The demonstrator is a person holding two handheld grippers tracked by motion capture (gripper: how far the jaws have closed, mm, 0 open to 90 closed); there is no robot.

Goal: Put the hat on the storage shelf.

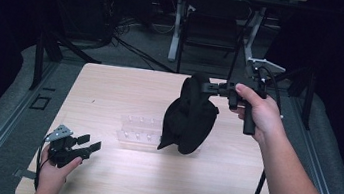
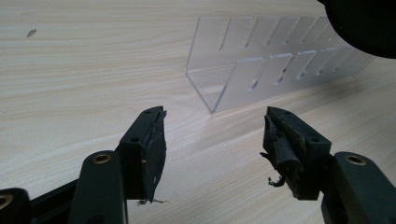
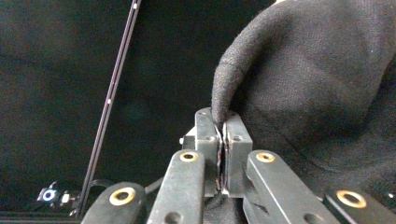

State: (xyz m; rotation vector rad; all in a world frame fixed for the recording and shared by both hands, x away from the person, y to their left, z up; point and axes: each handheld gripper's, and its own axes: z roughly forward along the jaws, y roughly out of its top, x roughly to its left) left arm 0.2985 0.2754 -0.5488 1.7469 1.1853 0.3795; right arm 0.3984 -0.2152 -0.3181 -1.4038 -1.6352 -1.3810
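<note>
A black fabric cap hangs above the middle of the wooden table, lifted by its upper edge. My right gripper is shut on that edge; in the right gripper view the jaws pinch a fold of the black cloth. A clear acrylic rack with slots lies on the table just left of and under the cap. My left gripper rests near the table's front left corner, open and holding nothing, its fingers pointing toward the rack.
A black chair and white table legs stand beyond the far edge. Cables trail on the floor at the back. Dark grey floor strips run along both sides of the table.
</note>
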